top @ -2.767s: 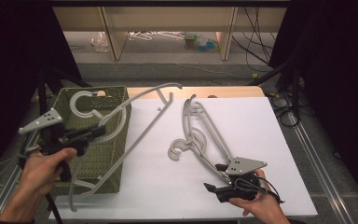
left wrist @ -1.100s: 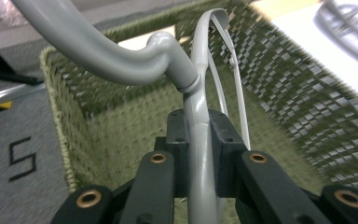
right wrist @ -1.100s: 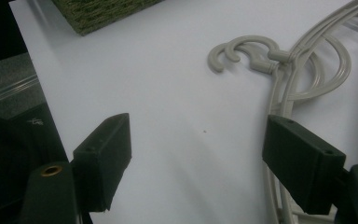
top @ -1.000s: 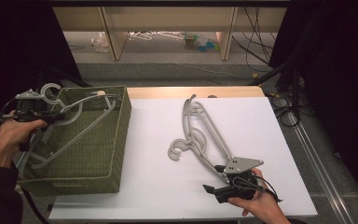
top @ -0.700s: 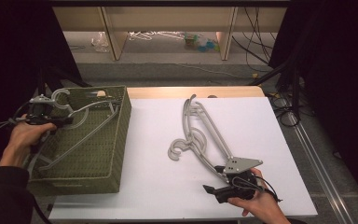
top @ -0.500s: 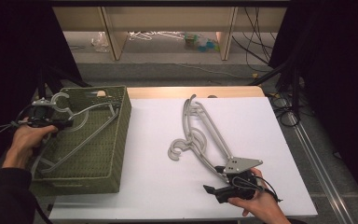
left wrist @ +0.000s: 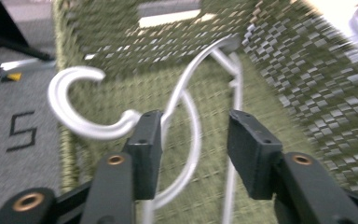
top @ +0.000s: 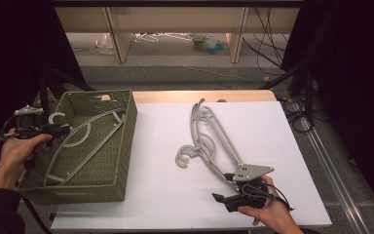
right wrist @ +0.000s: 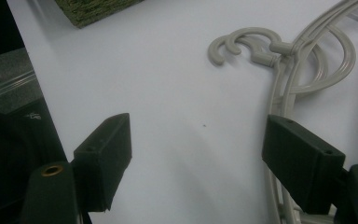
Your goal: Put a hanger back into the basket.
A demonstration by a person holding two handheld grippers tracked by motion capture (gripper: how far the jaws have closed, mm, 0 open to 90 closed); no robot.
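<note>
Left claw has just been opening; its pads stand apart around the neck of the pale grey plastic hanger, one pad touching it. That hanger lies in the green woven basket, long axis from seven to one o'clock, hook at ten o'clock over the rim. Right claw gapes wide, holding nothing, on the white counter beside stacked grey hangers. Left gripper view shows the hook's curl close up.

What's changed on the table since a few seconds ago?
The left gripper carried one grey plastic hanger from the white table into the green woven basket, and its jaws have just been opening, letting it go. The right gripper stayed open beside the two hangers left on the table.
</note>
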